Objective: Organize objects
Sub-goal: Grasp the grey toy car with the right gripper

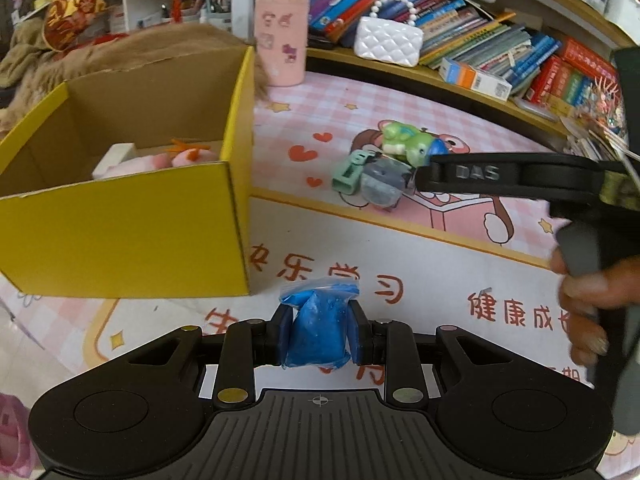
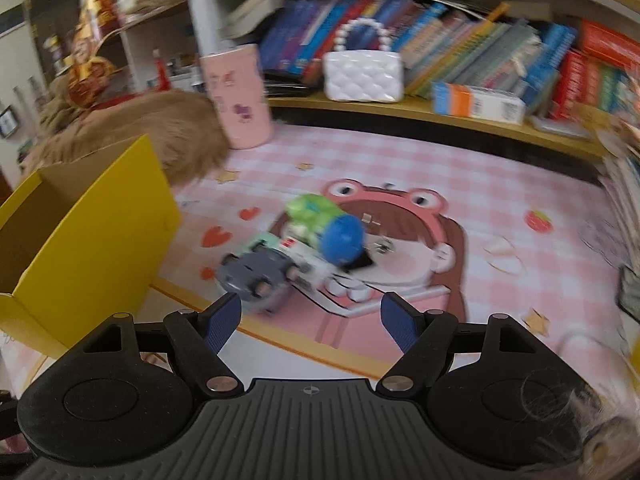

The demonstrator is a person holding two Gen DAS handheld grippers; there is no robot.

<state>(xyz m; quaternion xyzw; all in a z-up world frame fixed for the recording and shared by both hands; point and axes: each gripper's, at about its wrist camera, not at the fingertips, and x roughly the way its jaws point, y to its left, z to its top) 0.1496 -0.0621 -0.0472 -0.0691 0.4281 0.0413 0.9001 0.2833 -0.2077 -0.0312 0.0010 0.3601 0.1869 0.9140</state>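
My left gripper [image 1: 319, 330] is shut on a small blue plastic bag [image 1: 318, 326] and holds it above the mat, just right of the yellow cardboard box [image 1: 120, 220]. The box holds a pink and white toy [image 1: 160, 160]. A cluster of small toys lies on the pink mat: a green frog figure with a blue ball [image 2: 320, 220], a grey toy [image 2: 256, 276] and a mint green piece [image 1: 350, 172]. My right gripper [image 2: 310, 322] is open, just short of that cluster; it also shows in the left wrist view [image 1: 480, 178], reaching in from the right beside the toys.
A pink cup [image 1: 282, 40] stands behind the box. A white quilted purse [image 1: 388, 40] and rows of books [image 1: 500, 40] fill the low shelf at the back. A brown furry thing [image 2: 160, 136] lies behind the box. The pink cartoon mat [image 2: 480, 200] covers the table.
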